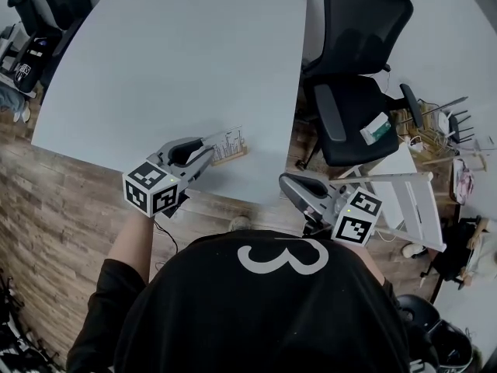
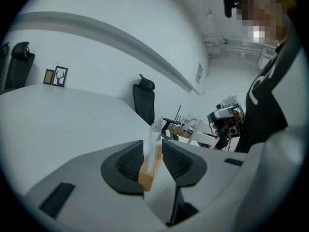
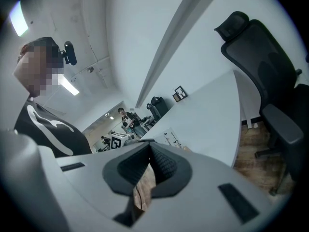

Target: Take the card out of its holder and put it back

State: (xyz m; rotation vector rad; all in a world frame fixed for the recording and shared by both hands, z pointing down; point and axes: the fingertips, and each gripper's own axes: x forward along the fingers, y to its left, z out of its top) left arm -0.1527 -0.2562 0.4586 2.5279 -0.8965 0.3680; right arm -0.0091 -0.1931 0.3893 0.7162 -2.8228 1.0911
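Left gripper pinches the wooden holder at mid-frame, likely to steady its card. Right gripper waits lower right, pressed together.

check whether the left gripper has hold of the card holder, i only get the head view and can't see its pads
observer: Yes. In the left gripper view the left gripper has a pad on each side of the holder's wooden base, and they look closed on it.
operator: is the card in the slot
observer: Yes, the clear card stands upright in the base and rises above the pads.
operator: and the right gripper, holding anything
observer: No. In its own view the right gripper has its jaws together with nothing between them.
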